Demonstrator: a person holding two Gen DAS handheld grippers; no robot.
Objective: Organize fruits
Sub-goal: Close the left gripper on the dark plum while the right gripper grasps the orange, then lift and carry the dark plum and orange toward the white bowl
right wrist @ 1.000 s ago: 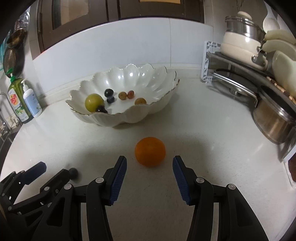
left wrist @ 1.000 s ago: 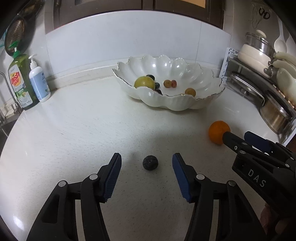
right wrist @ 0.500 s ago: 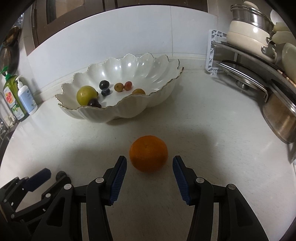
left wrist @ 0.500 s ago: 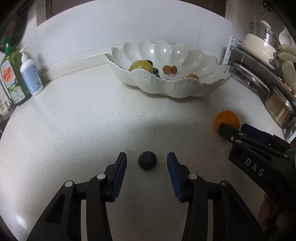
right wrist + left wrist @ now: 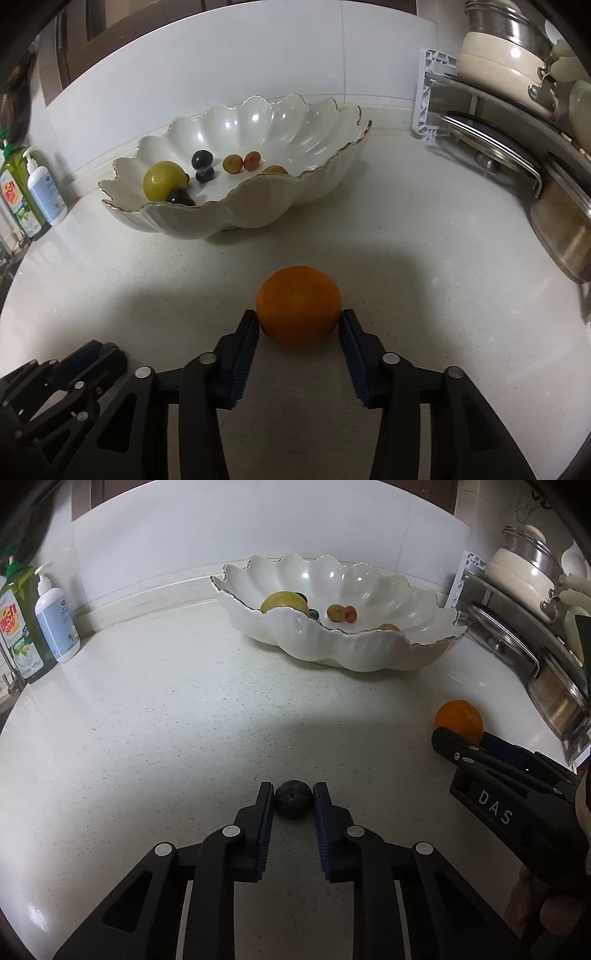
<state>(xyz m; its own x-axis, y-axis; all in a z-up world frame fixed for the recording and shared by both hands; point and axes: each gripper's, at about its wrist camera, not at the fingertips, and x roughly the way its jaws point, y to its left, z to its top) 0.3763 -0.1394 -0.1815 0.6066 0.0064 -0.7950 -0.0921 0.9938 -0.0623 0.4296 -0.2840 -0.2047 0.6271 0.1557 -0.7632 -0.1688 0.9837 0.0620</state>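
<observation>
My left gripper (image 5: 293, 799) is shut on a small dark round fruit (image 5: 293, 803) that rests on the white counter. My right gripper (image 5: 298, 325) has its two fingers against the sides of an orange (image 5: 298, 305) on the counter; the orange also shows in the left wrist view (image 5: 459, 722). A white scalloped bowl (image 5: 314, 192) stands behind, holding a yellow-green fruit (image 5: 164, 180), dark berries and several grapes. The bowl also shows in the left wrist view (image 5: 332, 642).
Two soap bottles (image 5: 35, 620) stand at the far left by the wall. A dish rack with pots and lids (image 5: 517, 122) lines the right side. A steel pot (image 5: 565, 232) sits at the right counter edge.
Both grippers moved forward and closed: the left onto the dark fruit, the right onto the orange. Both cameras sit lower and nearer the counter.
</observation>
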